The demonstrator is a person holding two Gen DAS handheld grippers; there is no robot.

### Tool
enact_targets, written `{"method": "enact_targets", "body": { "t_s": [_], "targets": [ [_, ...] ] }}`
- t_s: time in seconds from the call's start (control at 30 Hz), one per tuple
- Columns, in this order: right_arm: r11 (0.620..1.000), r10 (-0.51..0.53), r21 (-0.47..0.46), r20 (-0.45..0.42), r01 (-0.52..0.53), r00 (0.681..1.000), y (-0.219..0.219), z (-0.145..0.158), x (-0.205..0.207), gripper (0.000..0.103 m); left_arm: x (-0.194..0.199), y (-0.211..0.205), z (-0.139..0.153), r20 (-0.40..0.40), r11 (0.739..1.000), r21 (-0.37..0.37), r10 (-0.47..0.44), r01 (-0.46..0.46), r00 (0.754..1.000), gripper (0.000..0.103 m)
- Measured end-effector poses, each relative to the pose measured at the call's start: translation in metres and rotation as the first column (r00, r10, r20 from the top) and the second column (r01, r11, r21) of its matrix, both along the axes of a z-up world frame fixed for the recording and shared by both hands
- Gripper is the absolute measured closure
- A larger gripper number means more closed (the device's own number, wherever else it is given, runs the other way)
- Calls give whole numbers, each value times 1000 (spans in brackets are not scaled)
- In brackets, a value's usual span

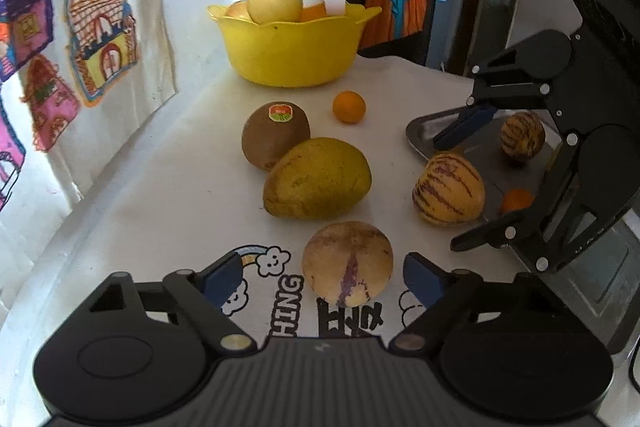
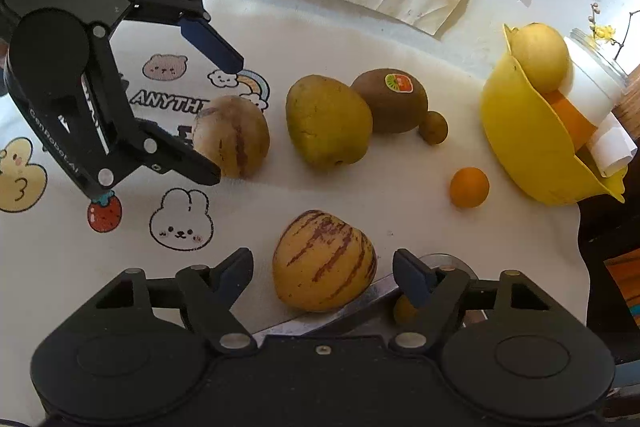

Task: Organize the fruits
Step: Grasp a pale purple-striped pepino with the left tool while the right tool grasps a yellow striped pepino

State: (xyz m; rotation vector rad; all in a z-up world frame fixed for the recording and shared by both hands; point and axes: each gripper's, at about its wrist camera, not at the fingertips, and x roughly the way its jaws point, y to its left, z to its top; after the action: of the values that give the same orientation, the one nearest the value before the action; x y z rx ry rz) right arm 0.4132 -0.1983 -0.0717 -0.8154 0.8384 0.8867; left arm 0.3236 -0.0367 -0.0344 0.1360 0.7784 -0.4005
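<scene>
Two grippers: each brackets its own striped fruit on the white cartoon-printed tablecloth (image 1: 160, 187), so both pick-ups look to be prepared at once.
Left gripper (image 1: 324, 277): jaws apart on either side of the pale round melon with a purple streak (image 1: 347, 263); gaps show on both sides, so the blue pads (image 1: 224, 277) are not pressing yet.
Right gripper (image 2: 323, 277): jaws likewise apart around the yellow melon with purple-brown stripes (image 2: 324, 261), which lies just beside the rim of the grey metal tray (image 1: 424, 131); no pad contact is visible.
Tray contents: one smaller striped melon (image 1: 522, 135) and a small orange fruit (image 1: 517, 200), probably the sorting spot for such fruit.
Loose fruit: a greenish-yellow mango (image 1: 317, 179) touching a brown kiwi with a sticker (image 1: 275, 135), a small orange (image 1: 349, 107) near them, and a small brownish round fruit (image 2: 433, 127) beside the kiwi.
Yellow plastic bowl (image 1: 288, 47): at the far end, already holding a yellow pear (image 1: 274, 1) and other fruit.
Judgement: both grasps are about to close; round fruit may roll if squeezed off-centre.
</scene>
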Motion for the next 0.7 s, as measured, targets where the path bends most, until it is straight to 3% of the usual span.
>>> {"method": "enact_targets", "body": {
  "t_s": [0.23,0.3,0.4,0.7],
  "targets": [
    [1000,6,4,-23,-6,1000,3,-3,2,38,6,-4,-1,-21,999,-24,-27,26,999,26],
    [1000,-3,13,-29,3,1000,3,-3,3,38,8,-5,-1,-36,999,-38,-35,33,999,38],
    [999,-18,27,-39,19,999,2,-3,4,38,9,-5,-3,-55,998,-56,-36,33,998,48],
    [998,-41,50,-20,42,999,0,-2,0,46,7,-10,-3,-57,999,-43,-5,2,998,50]
  ]
}}
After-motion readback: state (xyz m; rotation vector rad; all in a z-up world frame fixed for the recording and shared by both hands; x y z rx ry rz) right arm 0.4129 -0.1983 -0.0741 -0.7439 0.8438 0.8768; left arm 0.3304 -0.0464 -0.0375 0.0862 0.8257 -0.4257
